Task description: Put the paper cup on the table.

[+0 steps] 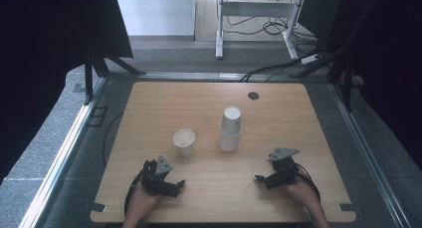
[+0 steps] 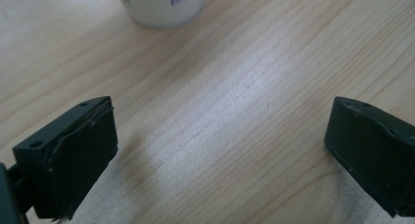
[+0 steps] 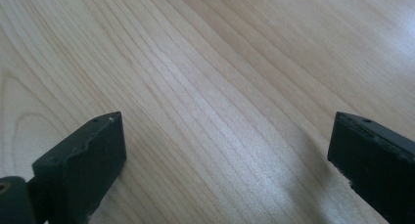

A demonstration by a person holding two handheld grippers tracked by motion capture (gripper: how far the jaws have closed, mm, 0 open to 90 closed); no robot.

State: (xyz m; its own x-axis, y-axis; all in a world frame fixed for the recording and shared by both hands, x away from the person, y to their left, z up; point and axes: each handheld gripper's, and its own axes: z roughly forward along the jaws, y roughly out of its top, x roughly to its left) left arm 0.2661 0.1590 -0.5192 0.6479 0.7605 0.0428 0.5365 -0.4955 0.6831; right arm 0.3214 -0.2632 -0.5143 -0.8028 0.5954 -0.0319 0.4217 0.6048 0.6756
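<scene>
Nothing grasped yet. Left gripper (image 1: 171,184) and right gripper (image 1: 263,178) resting low near table's front edge, jaws spread wide, empty. Single white paper cup (image 1: 184,141) standing upright ahead of left gripper; stack of white paper cups (image 1: 231,128) just right of it. Stacking likely pending.

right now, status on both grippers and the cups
Left gripper open, empty, low over table. Right gripper open, empty. Single paper cup upright; stacked cups upright beside it, apart. Nothing in the way.
</scene>
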